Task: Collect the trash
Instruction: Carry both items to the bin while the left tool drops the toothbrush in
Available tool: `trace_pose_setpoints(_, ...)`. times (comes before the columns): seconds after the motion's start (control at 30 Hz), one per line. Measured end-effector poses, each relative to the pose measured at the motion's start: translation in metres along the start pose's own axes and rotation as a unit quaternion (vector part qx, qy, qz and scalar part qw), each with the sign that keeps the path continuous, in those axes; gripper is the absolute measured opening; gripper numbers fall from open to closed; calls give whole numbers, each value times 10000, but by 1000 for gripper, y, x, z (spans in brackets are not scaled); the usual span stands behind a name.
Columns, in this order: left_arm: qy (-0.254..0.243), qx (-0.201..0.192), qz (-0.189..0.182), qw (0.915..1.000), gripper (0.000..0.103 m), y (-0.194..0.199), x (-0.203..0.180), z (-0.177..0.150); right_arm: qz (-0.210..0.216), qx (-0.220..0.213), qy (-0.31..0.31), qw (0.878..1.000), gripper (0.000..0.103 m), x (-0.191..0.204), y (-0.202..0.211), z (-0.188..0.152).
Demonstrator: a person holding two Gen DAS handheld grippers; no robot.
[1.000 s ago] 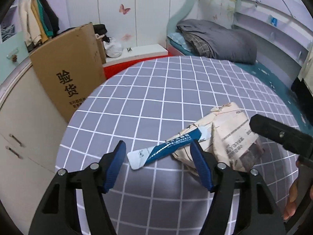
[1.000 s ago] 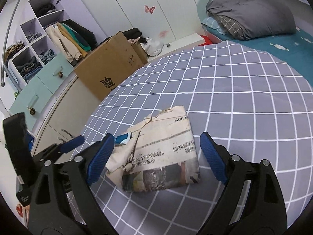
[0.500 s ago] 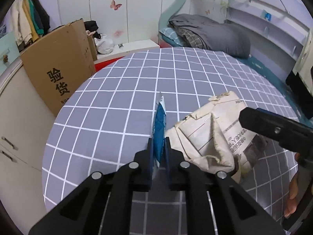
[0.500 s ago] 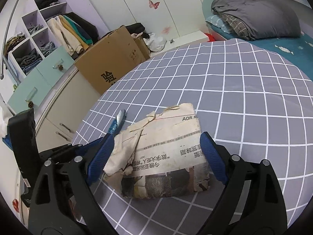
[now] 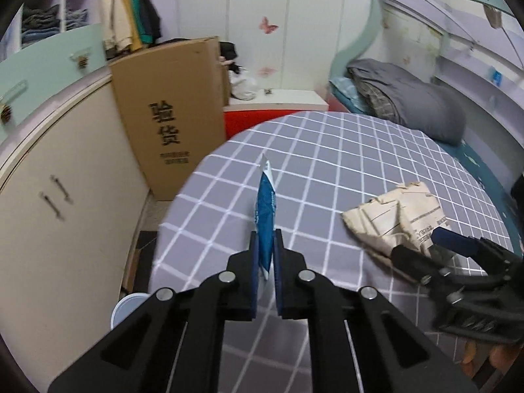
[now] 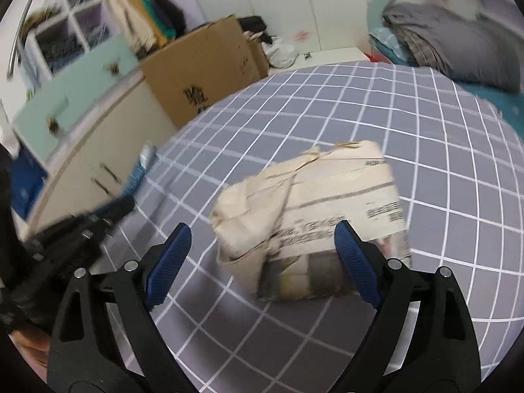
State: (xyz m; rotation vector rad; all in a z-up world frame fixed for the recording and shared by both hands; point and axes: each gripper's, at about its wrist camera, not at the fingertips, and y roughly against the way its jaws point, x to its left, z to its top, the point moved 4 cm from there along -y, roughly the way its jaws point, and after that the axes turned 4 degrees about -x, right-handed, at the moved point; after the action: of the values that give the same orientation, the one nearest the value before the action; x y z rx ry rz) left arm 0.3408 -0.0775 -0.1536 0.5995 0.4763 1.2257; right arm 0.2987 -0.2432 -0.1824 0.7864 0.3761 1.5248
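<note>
My left gripper (image 5: 264, 249) is shut on a blue and white wrapper (image 5: 266, 209) and holds it upright above the grey checked table (image 5: 327, 163). The wrapper also shows blurred at the left of the right wrist view (image 6: 139, 170). A crumpled newspaper (image 6: 311, 216) lies on the table. My right gripper (image 6: 262, 258) is open, its blue pads either side of the newspaper's near edge, not closed on it. It shows in the left wrist view (image 5: 422, 249) at the paper (image 5: 396, 216).
A cardboard box (image 5: 170, 111) stands on the floor left of the table by a cream cabinet (image 5: 59, 196). A white bin rim (image 5: 126, 308) shows below the table's left edge. A bed with grey bedding (image 5: 406, 104) is behind.
My left gripper closed on the wrapper, lifted it off the table and swung left toward the table edge. My right gripper moved forward around the newspaper.
</note>
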Motion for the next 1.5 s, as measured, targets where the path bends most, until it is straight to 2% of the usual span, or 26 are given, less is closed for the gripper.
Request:
trace_pose_setpoints(0.13,144,15,63,9999,8,13,16,-6,-331,225,599,9974,87,18,-9,-8)
trace_pose_setpoints(0.17,183,27,43,9998,8,17,19,-9,-423,238,733,9961,84,21,-10,-9)
trace_pose_setpoints(0.2,221,36,9,9997,8,21,21,-12,-643,224,924,9934,68,24,-12,-10)
trace_pose_setpoints(0.23,274,32,-21,9996,8,25,24,-15,-817,209,1047,9909,48,24,-13,-11)
trace_pose_setpoints(0.27,304,13,-22,9995,8,28,28,-17,-922,187,1130,9891,39,25,-14,-10)
trace_pose_setpoints(0.33,367,-23,-40,9993,8,35,34,-21,-847,213,1008,9911,34,25,-13,-9)
trace_pose_setpoints(0.43,558,-117,-106,9983,8,46,50,-25,-343,248,760,9962,26,33,-9,-5)
trace_pose_setpoints(0.57,859,-199,-29,9961,8,59,78,-30,-66,155,899,9958,24,66,1,-2)
trace_pose_setpoints(0.77,1289,-370,141,9909,8,85,134,-46,696,84,1139,9910,24,144,11,3)
trace_pose_setpoints(0.9,1593,-393,367,9858,8,99,176,-62,1330,125,1313,9823,24,209,11,-4)
trace_pose_setpoints(1.1,2115,-274,832,9734,8,111,247,-97,1993,394,1606,9659,24,296,-7,-33)
trace_pose_setpoints(1.3,2506,147,1110,9616,8,96,298,-139,2271,1005,1618,9551,24,347,-58,-69)
trace_pose_setpoints(1.5,2709,640,1228,9526,8,56,325,-166,2214,1386,1543,9529,24,360,-105,-98)
